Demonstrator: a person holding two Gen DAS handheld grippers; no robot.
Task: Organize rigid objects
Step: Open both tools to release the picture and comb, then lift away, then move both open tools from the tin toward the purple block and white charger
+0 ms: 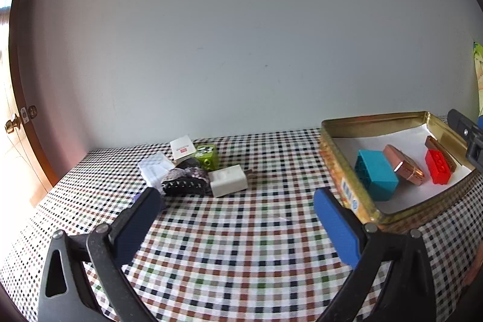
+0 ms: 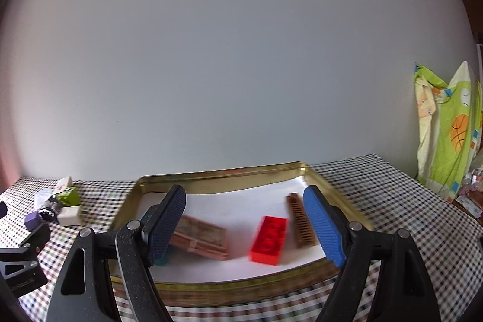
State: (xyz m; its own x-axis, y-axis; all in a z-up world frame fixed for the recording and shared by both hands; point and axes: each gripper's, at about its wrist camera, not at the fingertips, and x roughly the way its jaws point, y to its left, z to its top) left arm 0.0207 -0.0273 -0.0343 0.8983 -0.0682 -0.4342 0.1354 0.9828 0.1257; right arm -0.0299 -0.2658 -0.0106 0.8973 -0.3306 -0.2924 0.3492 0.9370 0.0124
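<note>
A gold tin tray (image 1: 347, 180) (image 2: 220, 175) lined with white paper stands on the checked tablecloth. It holds a teal block (image 1: 377, 175), a copper harmonica (image 1: 404, 165) (image 2: 200, 237), a red brick (image 1: 437, 166) (image 2: 270, 239) and a brown comb-like bar (image 1: 437, 145) (image 2: 302, 219). My left gripper (image 1: 238, 202) is open and empty above the cloth, left of the tray. My right gripper (image 2: 244, 216) is open and empty, hovering over the tray's near side. A pile of loose items lies at far left: white box (image 1: 228, 180) (image 2: 69, 215), green cube (image 1: 206, 156) (image 2: 68, 196), black clip (image 1: 184, 186).
A small white carton (image 1: 182, 147), a white plastic piece (image 1: 155, 168) and a purple block (image 2: 31, 220) sit in the pile. The wall runs close behind the table. A door (image 1: 18, 122) is at far left. A green printed cloth (image 2: 446, 129) hangs at right.
</note>
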